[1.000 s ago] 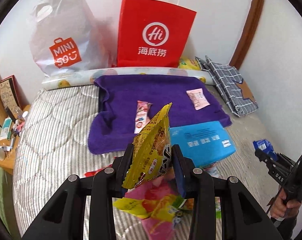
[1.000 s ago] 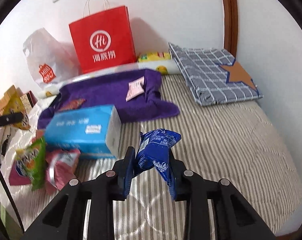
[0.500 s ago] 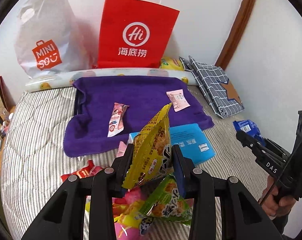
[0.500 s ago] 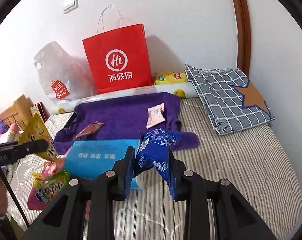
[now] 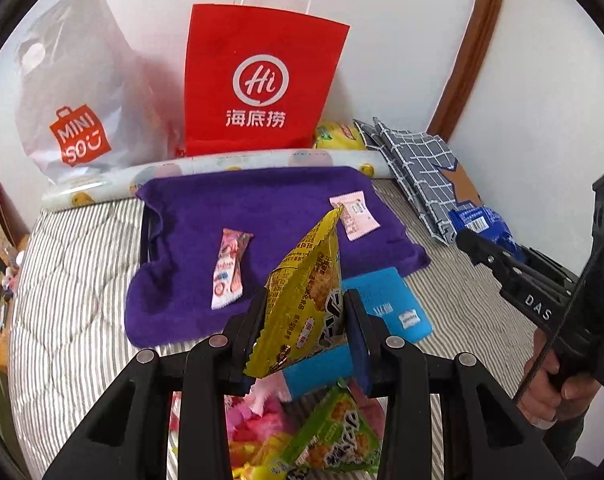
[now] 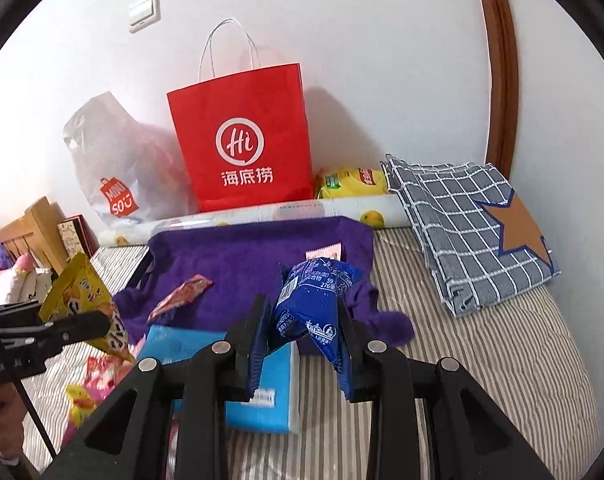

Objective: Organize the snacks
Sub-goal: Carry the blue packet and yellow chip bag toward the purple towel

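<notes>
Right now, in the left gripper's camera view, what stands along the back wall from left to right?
White plastic shopping bag → red paper bag → yellow packet → folded checked cloth → brown door frame.

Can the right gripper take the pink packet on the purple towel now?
Probably not yet. The right gripper is shut on a blue snack bag, so its jaws are full. The pink packet itself lies uncovered on the purple towel, with nothing visibly across the path.
</notes>
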Demonstrator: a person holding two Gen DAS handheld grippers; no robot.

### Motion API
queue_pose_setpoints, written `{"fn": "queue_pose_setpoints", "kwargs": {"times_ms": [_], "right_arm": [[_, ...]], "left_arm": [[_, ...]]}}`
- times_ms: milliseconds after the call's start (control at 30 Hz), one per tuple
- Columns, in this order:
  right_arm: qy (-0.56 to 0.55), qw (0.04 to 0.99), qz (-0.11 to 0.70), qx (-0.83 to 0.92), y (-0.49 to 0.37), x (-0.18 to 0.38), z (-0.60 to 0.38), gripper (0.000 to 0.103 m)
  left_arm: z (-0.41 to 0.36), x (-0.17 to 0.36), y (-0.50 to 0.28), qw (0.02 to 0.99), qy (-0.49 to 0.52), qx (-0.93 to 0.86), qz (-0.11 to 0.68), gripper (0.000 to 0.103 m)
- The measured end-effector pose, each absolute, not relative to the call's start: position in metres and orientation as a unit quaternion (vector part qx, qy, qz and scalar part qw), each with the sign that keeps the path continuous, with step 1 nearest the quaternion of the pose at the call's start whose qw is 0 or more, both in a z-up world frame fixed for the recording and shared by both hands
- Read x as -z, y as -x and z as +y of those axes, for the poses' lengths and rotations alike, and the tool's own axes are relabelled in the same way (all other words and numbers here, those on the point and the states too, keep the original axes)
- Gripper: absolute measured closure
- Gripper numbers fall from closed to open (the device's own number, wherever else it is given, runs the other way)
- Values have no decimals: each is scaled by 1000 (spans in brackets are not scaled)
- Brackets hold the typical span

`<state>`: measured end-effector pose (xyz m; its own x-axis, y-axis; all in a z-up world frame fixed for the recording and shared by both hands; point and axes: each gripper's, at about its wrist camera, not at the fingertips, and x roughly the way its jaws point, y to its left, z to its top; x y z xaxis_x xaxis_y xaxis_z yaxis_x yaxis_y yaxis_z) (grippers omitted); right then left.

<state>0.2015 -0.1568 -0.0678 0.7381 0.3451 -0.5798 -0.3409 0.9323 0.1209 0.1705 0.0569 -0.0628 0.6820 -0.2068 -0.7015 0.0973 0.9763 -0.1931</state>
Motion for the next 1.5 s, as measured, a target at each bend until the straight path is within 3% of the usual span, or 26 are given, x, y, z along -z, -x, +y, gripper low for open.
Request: {"fn": "queue_pose_setpoints", "kwargs": {"times_ms": [667,900,1100,1500], "right_arm": [[11,933,309,-186,-294,50,-104,75],[14,927,322,-192,-322,81,-95,75],[35,922,339,-182,-331,110,-94,75],[33,921,339,-188,-332,124,-97,75]], "left_arm": [[75,37,-253,929,34,71,361,66],[101,50,-281,924,74,75,368,66],[97,76,-298,915,35,58,397,66],[105,93,-306,897,56,44,435,66]]}}
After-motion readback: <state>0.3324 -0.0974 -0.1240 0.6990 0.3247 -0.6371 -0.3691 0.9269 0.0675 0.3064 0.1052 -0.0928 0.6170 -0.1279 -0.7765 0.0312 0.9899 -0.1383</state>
